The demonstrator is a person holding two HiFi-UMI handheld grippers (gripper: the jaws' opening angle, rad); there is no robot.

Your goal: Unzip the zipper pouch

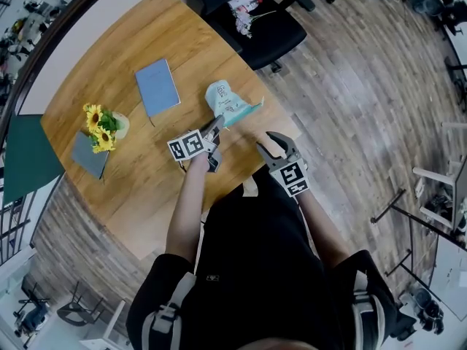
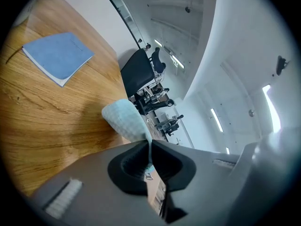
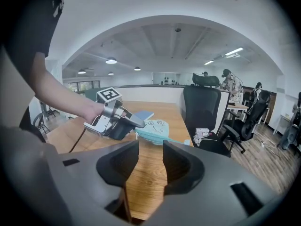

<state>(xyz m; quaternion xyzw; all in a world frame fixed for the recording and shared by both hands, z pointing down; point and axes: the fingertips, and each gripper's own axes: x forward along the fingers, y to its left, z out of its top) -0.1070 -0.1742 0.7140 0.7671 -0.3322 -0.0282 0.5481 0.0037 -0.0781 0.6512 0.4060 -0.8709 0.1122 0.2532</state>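
Note:
A pale teal zipper pouch (image 1: 230, 102) with small printed pictures is lifted at its near edge over the wooden table (image 1: 146, 181). My left gripper (image 1: 217, 127) is shut on that near edge. In the left gripper view the thin fabric runs down between the closed pads (image 2: 141, 161), and the rest of the pouch (image 2: 126, 118) bulges out in front. My right gripper (image 1: 268, 143) hangs a short way to the pouch's right, open, with nothing between its jaws. From the right gripper view (image 3: 150, 157) the pouch (image 3: 157, 130) lies ahead, apart from the jaws, with the left gripper (image 3: 136, 123) clamped on it.
A blue notebook (image 1: 157, 86) lies on the table behind the pouch. A small vase of sunflowers (image 1: 102, 126) and a grey card (image 1: 89, 154) sit at the left. A black office chair (image 1: 255, 20) stands beyond the table's far corner. The table edge runs just right of the pouch.

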